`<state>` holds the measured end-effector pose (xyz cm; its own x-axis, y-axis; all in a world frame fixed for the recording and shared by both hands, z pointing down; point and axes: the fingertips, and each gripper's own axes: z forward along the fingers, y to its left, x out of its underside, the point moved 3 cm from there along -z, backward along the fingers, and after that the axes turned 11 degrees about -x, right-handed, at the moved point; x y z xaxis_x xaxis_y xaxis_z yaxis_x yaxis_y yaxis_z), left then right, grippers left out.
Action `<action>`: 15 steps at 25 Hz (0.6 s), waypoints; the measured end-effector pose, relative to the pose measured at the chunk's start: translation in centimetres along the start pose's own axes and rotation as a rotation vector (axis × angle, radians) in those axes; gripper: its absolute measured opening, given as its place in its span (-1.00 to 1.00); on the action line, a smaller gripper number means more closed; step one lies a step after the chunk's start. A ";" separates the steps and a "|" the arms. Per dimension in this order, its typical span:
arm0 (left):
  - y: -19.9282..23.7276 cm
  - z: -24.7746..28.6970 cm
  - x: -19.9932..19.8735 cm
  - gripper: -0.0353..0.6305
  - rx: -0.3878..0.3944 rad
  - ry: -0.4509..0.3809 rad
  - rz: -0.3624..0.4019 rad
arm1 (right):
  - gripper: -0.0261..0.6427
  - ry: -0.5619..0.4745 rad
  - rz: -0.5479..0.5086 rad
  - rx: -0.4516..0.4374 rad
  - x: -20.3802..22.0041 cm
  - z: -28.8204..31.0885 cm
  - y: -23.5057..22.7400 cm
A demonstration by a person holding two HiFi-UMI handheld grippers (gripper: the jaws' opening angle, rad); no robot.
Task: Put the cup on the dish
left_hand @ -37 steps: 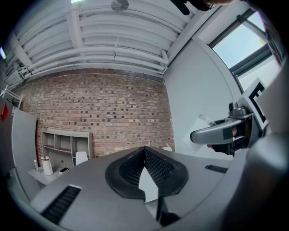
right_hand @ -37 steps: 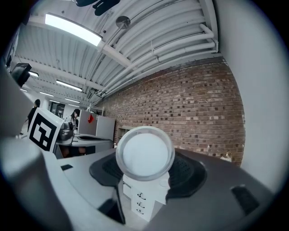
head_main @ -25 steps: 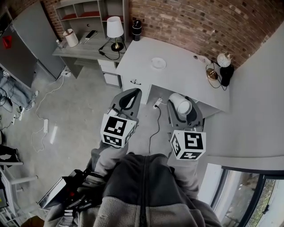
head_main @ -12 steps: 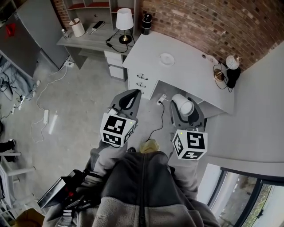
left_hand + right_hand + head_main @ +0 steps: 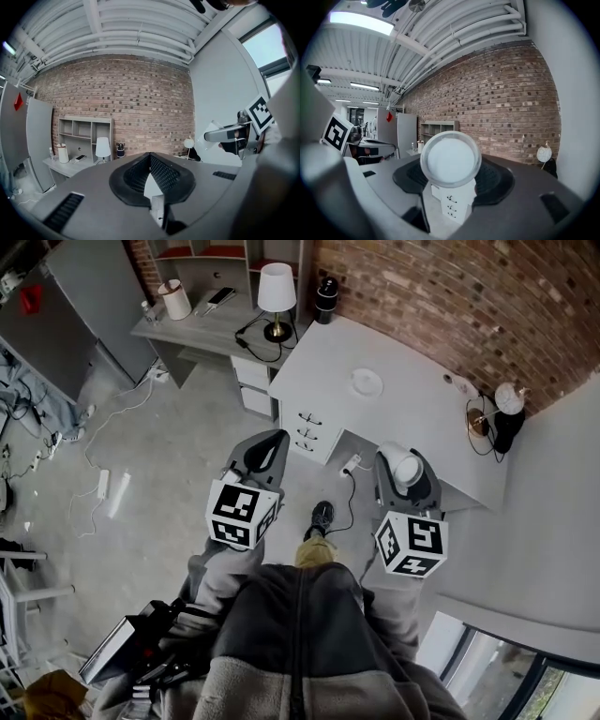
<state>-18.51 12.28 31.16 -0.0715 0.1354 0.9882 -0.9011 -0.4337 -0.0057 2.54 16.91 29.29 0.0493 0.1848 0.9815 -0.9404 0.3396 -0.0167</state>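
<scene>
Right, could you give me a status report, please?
Right gripper shut on cup. Left gripper shut, empty. Dish bare on white desk ahead. Path looks clear.

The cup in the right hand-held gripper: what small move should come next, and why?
Probably carry it forward, towards the white desk. The right hand-held gripper is clamped on the cup, while the dish lies empty on the desk ahead, clearly apart from the cup. The gap has to close before the cup can be lowered onto it.

Broad bare tabletop all round the dish, open from the floor side; hemmed behind by brick wall, rightward by globe lamp, perhaps cables.
</scene>
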 end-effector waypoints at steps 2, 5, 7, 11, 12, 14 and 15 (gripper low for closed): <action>0.5 2.7 -1.0 -0.88 -0.018 -0.013 0.002 | -0.14 -0.029 -0.010 -0.009 -1.2 2.1 -2.0; 0.5 7.1 -2.5 -0.88 -0.031 -0.028 0.007 | -0.14 -0.049 -0.024 -0.030 -2.8 5.5 -5.1; 0.2 9.8 -3.2 -0.88 -0.034 -0.029 0.011 | -0.14 -0.049 -0.025 -0.042 -3.4 7.4 -7.2; -0.4 15.7 -5.0 -0.88 -0.037 -0.030 0.020 | -0.14 -0.050 -0.020 -0.065 -4.6 11.3 -11.2; -0.6 17.3 -5.5 -0.88 -0.036 -0.030 0.023 | -0.14 -0.051 -0.021 -0.075 -4.9 12.3 -12.0; -1.4 20.3 -6.2 -0.88 -0.026 -0.025 0.030 | -0.14 -0.050 -0.016 -0.093 -5.3 14.1 -13.7; -1.9 21.7 -6.4 -0.88 -0.019 -0.020 0.035 | -0.14 -0.047 -0.010 -0.098 -5.3 14.9 -14.6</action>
<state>-7.05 -7.13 28.21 -0.0949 0.1021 0.9902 -0.9061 -0.4208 -0.0434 11.03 -2.76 27.18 0.0409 0.1385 0.9895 -0.9023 0.4305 -0.0229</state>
